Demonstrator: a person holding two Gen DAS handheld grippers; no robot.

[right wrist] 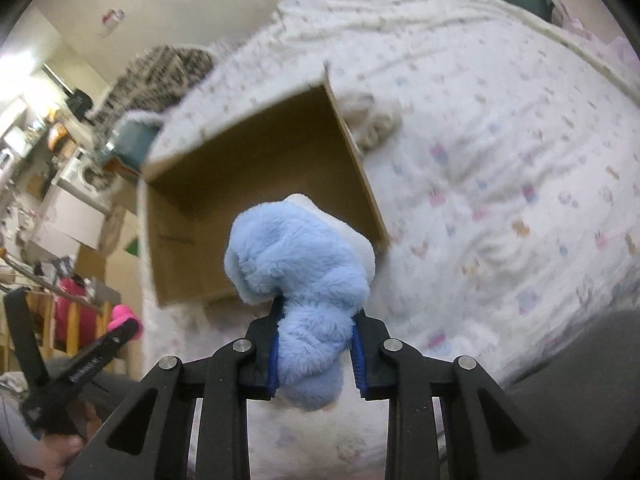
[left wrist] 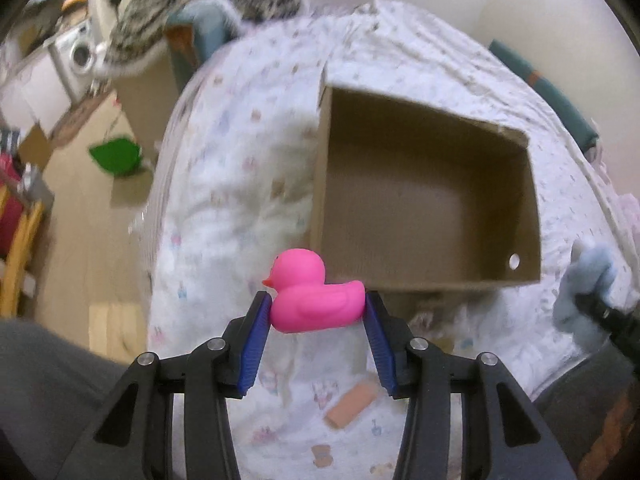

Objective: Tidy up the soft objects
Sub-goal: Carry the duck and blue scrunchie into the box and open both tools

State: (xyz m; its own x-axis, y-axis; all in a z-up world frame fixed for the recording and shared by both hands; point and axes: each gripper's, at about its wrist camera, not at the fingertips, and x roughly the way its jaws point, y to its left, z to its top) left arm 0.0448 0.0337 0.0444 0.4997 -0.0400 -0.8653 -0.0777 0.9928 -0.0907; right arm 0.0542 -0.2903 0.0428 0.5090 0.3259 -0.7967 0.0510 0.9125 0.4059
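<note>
While the left tongs (left wrist: 318, 300) pinch the light, slick pink duck (left wrist: 316, 298) across its body at six o'clock of the cardboard box (left wrist: 520, 208), right tongs (right wrist: 316, 336) squeeze the squashy blue plush (right wrist: 300, 256) mid-body.

We have two fisheye views, each mounted just behind the fingers of one hand-held gripper and looking forward and steeply down along them. The left wrist view sits close above the bed (left wrist: 248, 168), facing the open cardboard box (left wrist: 424, 192) from its near side, with the floor (left wrist: 80, 208) at the left edge. The right wrist view looks at the same box (right wrist: 256, 184) from further right, its opening turned toward the lens. We find the box and the patterned bedspread in both views. Each view also catches the other hand-held gripper at its margin: right hand-held gripper (left wrist: 600, 312), left hand-held gripper (right wrist: 120, 332).
</note>
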